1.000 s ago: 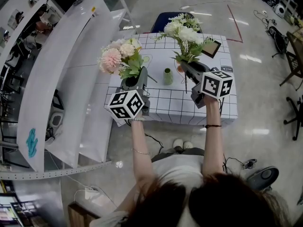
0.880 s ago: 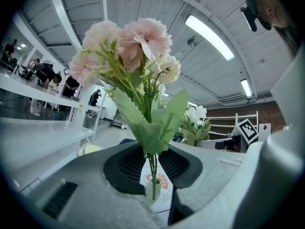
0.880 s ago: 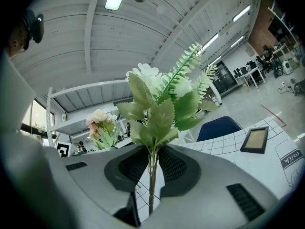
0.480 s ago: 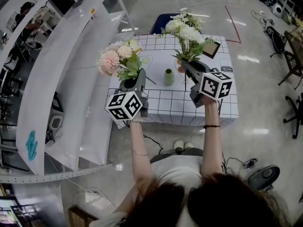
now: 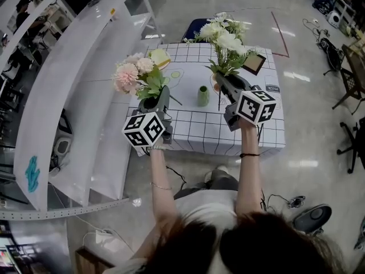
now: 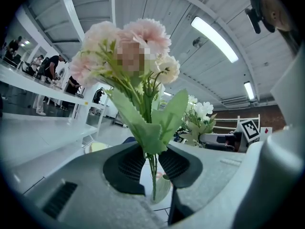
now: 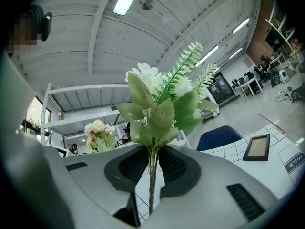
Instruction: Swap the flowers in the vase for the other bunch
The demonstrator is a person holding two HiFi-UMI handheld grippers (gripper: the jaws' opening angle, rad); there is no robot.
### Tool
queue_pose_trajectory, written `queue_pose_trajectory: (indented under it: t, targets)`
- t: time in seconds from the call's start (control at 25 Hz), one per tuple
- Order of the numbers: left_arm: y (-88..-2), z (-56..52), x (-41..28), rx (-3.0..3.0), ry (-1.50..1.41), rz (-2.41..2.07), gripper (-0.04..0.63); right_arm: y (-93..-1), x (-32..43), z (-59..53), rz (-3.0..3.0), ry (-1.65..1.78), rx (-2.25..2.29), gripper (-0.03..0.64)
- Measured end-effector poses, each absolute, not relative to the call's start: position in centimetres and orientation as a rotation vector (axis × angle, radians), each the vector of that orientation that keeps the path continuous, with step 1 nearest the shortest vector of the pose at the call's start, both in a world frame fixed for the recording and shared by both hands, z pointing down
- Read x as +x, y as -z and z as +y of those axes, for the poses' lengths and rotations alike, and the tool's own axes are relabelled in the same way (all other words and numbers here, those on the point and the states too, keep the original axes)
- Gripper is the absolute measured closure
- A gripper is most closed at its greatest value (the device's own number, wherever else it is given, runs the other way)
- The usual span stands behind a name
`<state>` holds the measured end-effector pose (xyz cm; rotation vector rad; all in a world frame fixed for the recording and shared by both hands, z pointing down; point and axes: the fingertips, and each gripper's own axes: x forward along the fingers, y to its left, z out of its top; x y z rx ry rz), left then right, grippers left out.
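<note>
My left gripper (image 5: 155, 100) is shut on the stems of a pink bunch of flowers (image 5: 134, 73), held upright above the table's left edge; in the left gripper view its pads pinch the thin green stems (image 6: 152, 168) below the pink blooms (image 6: 128, 44). My right gripper (image 5: 224, 83) is shut on the stems of a white bunch with green fern leaves (image 5: 225, 43), held upright over the table's right half; the right gripper view shows that bunch (image 7: 162, 104) pinched at its stems. A small green vase (image 5: 203, 94) stands with nothing in it on the table between the two grippers.
The table (image 5: 199, 127) wears a white cloth with a black grid. A framed picture (image 5: 254, 63) lies at its far right, a yellow-green plate (image 5: 160, 56) at its far left. A blue chair (image 5: 197, 26) stands behind it. White curved shelving (image 5: 74, 96) runs along the left.
The left gripper with the pink bunch has drifted a little left and nearer me. The right gripper has kept almost still with the white bunch.
</note>
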<state>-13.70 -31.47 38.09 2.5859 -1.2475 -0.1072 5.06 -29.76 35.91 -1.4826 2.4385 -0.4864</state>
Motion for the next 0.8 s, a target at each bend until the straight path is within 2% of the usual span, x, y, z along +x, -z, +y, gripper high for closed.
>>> queue_pose_trajectory:
  t: [0.8]
  targets:
    - [-40.3, -34.3, -13.5, 2.471, 0.099, -1.297, 0.518, -36.0, 4.7, -36.4, 2.512, 0.494, -1.404, 0.552]
